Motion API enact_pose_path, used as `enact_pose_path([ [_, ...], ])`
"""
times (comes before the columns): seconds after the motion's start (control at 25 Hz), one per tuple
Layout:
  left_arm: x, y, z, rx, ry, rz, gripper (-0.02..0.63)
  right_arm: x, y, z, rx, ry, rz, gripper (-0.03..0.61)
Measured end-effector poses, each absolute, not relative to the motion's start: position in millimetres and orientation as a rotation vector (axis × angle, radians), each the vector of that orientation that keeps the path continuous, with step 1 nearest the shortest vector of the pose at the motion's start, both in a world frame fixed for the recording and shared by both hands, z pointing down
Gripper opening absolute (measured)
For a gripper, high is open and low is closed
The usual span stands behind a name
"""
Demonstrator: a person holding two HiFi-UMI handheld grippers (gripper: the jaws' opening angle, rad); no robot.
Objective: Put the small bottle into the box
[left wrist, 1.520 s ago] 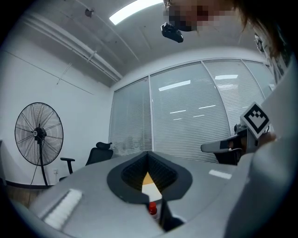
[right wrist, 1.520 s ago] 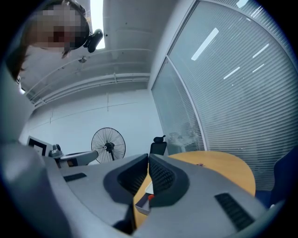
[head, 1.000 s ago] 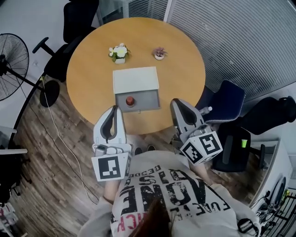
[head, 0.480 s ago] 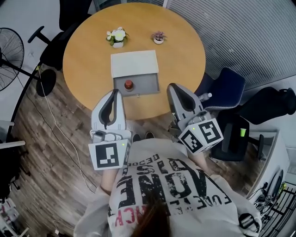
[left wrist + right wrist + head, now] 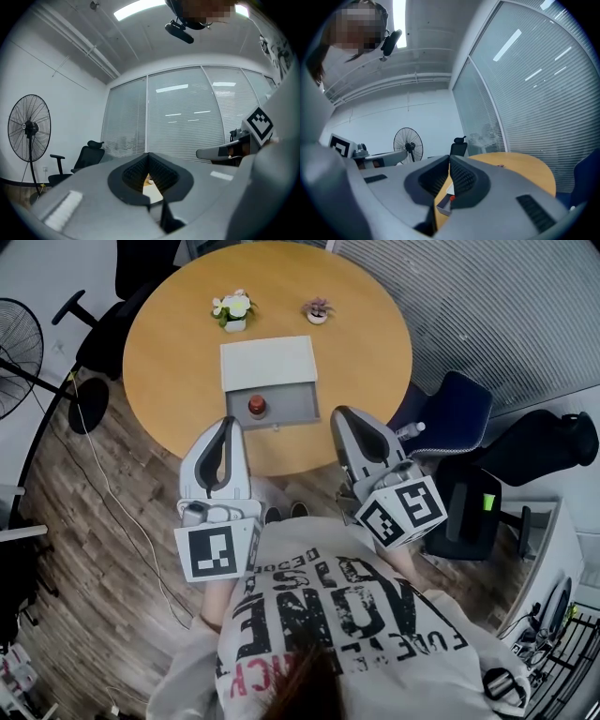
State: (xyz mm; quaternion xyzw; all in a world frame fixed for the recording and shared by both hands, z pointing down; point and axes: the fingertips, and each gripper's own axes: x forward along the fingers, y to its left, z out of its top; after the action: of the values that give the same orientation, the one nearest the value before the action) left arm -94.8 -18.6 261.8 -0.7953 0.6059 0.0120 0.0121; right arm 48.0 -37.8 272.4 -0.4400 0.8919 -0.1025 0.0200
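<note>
Head view shows the small red-capped bottle (image 5: 257,407) already in the open grey box (image 5: 295,409), ahead of both grippers. The left gripper (image 5: 228,424) and right gripper (image 5: 339,414) are closed with nothing in them. It is best not to bump the box.

Showing black lettering on the person's grey shirt (image 5: 347,610), upside down, largest word seemingly reading "NONE", smaller lines being too blurred. Displaying square black-and-white code patterns on left cube (image 5: 214,554) and right cube (image 5: 403,514).
</note>
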Motion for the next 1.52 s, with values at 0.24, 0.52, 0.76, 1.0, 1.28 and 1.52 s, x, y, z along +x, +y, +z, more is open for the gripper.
enact_pose_path([
  [0.24,-91.8,-19.6,257.6,-2.483,1.878,0.058,0.009,43.1,-36.7,270.6,-1.342,2.780,-0.306,0.015],
  [0.52,-94.9,-21.9,253.1,-2.461,1.881,0.079,0.009,41.7,-39.6,266.8,-1.335,2.778,-0.285,0.015],
  [0.76,-92.7,-23.2,251.9,-2.462,1.872,0.079,0.009,41.6,-40.3,265.6,-1.331,2.785,-0.270,0.015],
  [1.0,-92.6,-22.8,254.1,-2.470,1.867,0.075,0.009,42.9,-39.7,267.7,-1.349,2.780,-0.273,0.015],
  [1.28,-93.6,-20.2,255.7,-2.476,1.867,0.064,0.009,41.6,-36.3,268.9,-1.352,2.779,-0.280,0.015],
  [1.52,-96.1,-22.2,258.4,-2.484,1.865,0.057,0.009,37.9,-37.6,271.0,-1.353,2.782,-0.284,0.015],
])
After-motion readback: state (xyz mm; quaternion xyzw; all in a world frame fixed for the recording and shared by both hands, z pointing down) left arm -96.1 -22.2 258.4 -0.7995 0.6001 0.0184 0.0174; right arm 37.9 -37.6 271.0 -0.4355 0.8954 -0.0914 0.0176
